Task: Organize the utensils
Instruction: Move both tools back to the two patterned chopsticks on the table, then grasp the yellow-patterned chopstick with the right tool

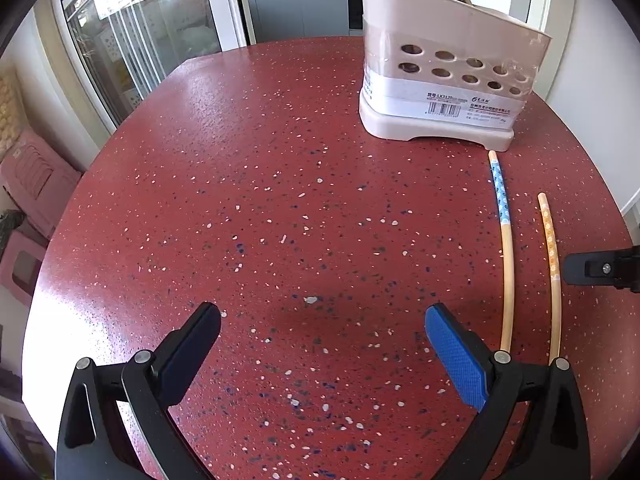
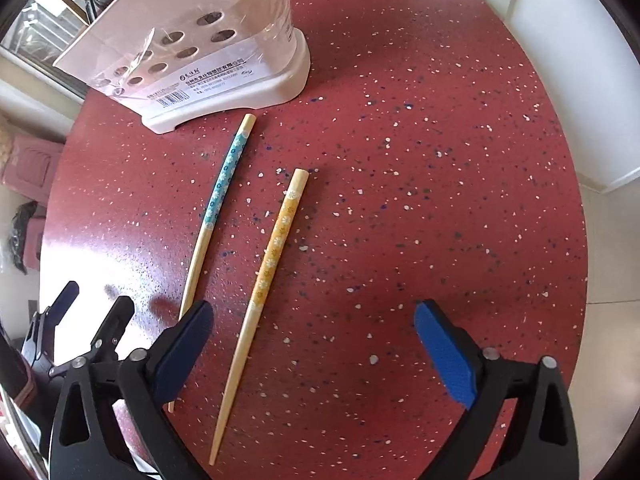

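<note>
The right gripper (image 2: 314, 330) hangs over the red speckled desk (image 2: 440, 160) with its jaws spread wide and nothing pressed between them, the thin end of the yellow-patterned chopstick (image 2: 262, 284) lying between its fingers. The left gripper (image 1: 322, 326) is likewise wide and empty above bare desk. Just beside the yellow one, apart from it, lies the blue-patterned chopstick (image 2: 218, 200), its thick end close to the foot of the pale utensil holder (image 2: 224, 60), which stands upright farther back.
</note>
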`<state>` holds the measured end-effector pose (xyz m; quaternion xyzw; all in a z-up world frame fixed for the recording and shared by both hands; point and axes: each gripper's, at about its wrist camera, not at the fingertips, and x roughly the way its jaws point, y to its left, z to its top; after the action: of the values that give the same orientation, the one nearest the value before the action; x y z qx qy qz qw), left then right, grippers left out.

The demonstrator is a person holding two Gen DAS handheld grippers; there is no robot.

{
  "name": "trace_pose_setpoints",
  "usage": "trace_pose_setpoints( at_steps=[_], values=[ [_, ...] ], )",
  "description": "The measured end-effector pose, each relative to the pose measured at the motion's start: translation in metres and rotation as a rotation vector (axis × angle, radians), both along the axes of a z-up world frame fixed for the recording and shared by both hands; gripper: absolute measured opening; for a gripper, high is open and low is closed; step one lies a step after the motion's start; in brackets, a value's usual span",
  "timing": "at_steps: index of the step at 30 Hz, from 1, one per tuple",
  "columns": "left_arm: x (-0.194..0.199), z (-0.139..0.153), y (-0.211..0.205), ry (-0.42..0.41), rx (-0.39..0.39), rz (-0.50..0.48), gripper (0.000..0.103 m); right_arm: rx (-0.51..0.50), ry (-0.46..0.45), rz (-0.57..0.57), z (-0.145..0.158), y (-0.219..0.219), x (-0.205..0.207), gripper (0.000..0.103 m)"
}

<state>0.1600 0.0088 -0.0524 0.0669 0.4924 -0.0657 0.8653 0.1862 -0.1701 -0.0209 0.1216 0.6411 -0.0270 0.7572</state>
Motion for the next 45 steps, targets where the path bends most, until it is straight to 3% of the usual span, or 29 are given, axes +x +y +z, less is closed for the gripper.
trace_pose_setpoints(
  at_steps=[9, 15, 21, 23, 24, 25, 27, 35, 45],
  values=[
    [0.006, 0.002, 0.012, -0.011, -0.039, -0.03, 0.103, -0.059, 0.072, -0.058, -0.008, 0.034, 0.023, 0.072],
    [0.012, 0.007, 0.018, -0.032, -0.048, -0.04, 0.103, -0.183, 0.083, 0.002, -0.016, 0.065, 0.03, 0.071],
    [0.015, 0.009, 0.014, -0.023, -0.051, -0.046, 0.103, -0.196, 0.04, 0.045, -0.015, 0.081, 0.026, 0.062],
    [0.015, 0.011, 0.012, -0.021, -0.061, -0.051, 0.103, -0.185, 0.018, 0.055, -0.013, 0.084, 0.026, 0.05],
    [0.015, 0.011, 0.01, -0.018, -0.07, -0.054, 0.103, -0.194, 0.012, 0.059, -0.011, 0.081, 0.024, 0.028],
    [0.016, 0.013, 0.008, -0.013, -0.081, -0.06, 0.103, -0.175, 0.009, 0.051, -0.011, 0.079, 0.023, 0.014],
    [0.016, 0.015, 0.002, -0.01, -0.088, -0.067, 0.103, -0.149, 0.006, 0.041, -0.012, 0.075, 0.024, 0.009],
    [0.024, 0.018, -0.033, 0.022, -0.066, -0.131, 0.103, 0.011, -0.049, 0.029, -0.009, 0.033, 0.011, 0.008],
    [0.033, 0.006, -0.095, 0.103, -0.021, -0.264, 0.103, 0.093, -0.097, 0.027, -0.007, -0.013, -0.009, 0.008]
  ],
)
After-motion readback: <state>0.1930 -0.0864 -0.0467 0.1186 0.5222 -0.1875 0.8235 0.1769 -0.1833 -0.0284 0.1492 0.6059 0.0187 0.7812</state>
